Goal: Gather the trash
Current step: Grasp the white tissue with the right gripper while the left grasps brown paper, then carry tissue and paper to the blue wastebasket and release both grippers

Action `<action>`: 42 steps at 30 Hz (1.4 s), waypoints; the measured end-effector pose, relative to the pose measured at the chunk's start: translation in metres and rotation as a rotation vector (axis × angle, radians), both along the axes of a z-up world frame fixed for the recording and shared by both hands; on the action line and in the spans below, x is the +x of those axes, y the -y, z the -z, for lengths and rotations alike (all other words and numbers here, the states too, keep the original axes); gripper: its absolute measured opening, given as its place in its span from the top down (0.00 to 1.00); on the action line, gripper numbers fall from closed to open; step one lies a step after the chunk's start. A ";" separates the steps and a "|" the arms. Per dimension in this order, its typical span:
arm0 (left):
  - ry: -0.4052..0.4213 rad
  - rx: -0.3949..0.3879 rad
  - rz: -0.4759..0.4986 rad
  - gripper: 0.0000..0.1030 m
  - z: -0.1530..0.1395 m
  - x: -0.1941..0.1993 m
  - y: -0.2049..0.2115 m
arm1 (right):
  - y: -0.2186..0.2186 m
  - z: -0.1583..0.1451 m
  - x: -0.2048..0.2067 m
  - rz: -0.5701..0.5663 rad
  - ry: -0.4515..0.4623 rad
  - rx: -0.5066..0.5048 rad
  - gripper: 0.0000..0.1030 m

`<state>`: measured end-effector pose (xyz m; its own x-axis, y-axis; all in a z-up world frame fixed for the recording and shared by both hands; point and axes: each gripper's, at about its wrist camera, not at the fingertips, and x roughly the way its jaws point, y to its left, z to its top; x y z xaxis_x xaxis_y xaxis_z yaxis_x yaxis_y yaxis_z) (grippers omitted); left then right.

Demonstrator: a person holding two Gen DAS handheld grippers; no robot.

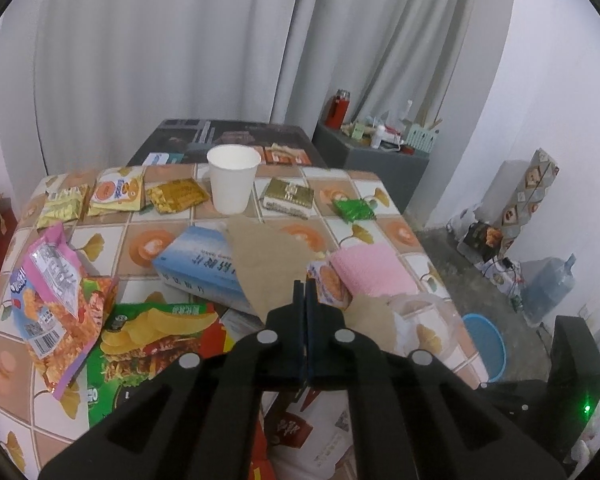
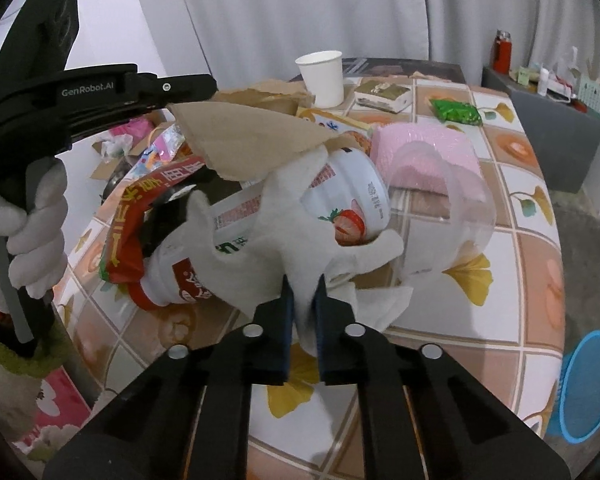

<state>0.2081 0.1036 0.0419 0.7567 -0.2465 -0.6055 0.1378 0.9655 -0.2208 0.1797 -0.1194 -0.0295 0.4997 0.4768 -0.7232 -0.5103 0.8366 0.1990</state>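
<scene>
We find a lived-in domestic room. Grey curtains point(image 1: 204, 40) line the wall, a patterned oilcloth covers the table point(image 1: 384, 232), and a water jug point(image 1: 550, 288) stands on the concrete floor.

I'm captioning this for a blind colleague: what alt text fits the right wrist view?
The right gripper is shut on a white tissue draped over a strawberry cup on a tiled table. At left, a gloved hand holds the left gripper, pinching brown paper.
</scene>
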 end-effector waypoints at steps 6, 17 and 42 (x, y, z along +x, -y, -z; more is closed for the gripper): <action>0.072 -0.025 -0.016 1.00 -0.016 -0.011 -0.008 | 0.004 -0.017 -0.010 -0.005 0.034 0.032 0.96; 0.255 -0.063 -0.026 1.00 -0.067 -0.043 -0.020 | 0.014 -0.057 -0.025 -0.023 0.094 0.147 0.96; 0.404 -0.096 0.243 1.00 -0.153 -0.113 0.074 | 0.146 -0.118 -0.102 0.278 0.272 0.303 0.96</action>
